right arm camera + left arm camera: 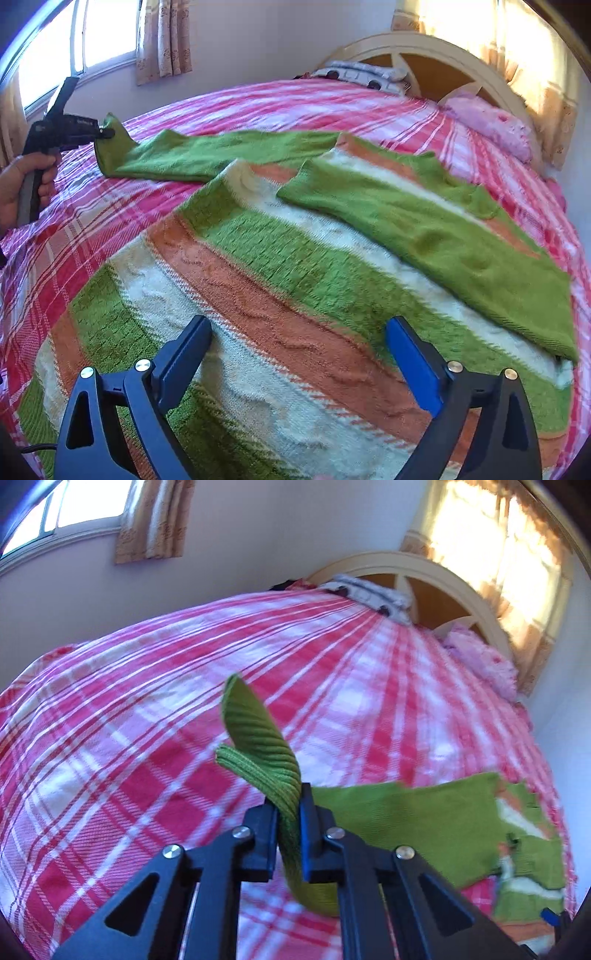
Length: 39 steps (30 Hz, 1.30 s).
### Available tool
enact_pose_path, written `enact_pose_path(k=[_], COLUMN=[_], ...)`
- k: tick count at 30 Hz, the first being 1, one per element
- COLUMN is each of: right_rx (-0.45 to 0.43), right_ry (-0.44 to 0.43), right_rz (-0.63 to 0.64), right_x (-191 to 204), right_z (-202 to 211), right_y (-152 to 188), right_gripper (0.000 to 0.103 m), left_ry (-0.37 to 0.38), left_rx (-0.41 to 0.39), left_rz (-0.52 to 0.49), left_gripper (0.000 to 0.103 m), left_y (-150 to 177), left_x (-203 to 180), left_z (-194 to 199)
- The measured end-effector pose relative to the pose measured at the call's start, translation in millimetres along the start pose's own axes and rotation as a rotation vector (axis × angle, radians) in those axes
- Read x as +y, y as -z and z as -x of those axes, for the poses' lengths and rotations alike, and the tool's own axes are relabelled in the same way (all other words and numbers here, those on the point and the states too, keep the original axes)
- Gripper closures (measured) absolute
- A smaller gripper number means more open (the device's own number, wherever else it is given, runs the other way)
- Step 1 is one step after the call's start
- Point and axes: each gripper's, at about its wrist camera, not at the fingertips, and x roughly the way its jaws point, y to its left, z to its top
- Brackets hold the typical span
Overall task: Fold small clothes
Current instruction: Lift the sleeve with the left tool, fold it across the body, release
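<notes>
A knitted sweater (280, 280) with green, orange and white stripes lies spread on the bed. Its right sleeve (436, 236) is folded across the body. Its left green sleeve (207, 155) stretches out to the left. My left gripper (290, 805) is shut on that sleeve's ribbed cuff (255, 738) and holds it lifted; it also shows in the right wrist view (101, 131), held by a hand. My right gripper (299, 350) is open and empty, hovering over the sweater's lower body.
The bed carries a red, pink and white plaid cover (110, 221). A pink pillow (491, 122) and a patterned pillow (365, 75) lie by the cream headboard (436, 48). Curtained windows (110, 33) are in the walls behind.
</notes>
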Motion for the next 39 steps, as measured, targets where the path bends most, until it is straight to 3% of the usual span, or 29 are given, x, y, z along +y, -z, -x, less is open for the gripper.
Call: enact_pose_path(k=[9, 19, 30, 39], right_rx=[-0.094, -0.073, -0.107, -0.099], right_ry=[0.022, 0.028, 0.036, 0.023], right_rz=[-0.068, -0.135, -0.245, -0.292], right_x=[-19.6, -36.2, -60.2, -64.0], right_z=[52.3, 66.0, 96.1, 101.0], right_y=[-3.2, 22.1, 49.1, 73.1], right_gripper=[0.007, 0.007, 0.007, 0.007], left_ry=[0.191, 0.366, 0.555, 0.643], left_rx=[-0.039, -0.027, -0.055, -0.030], left_rz=[-0.058, -0.116, -0.187, -0.221], left_gripper=[0.093, 0.093, 0.093, 0.093], left_y=[-14.3, -8.1, -8.7, 14.9], left_x=[-78.9, -160.2, -258.6, -330.1], left_z=[28.6, 38.2, 67.0, 69.2])
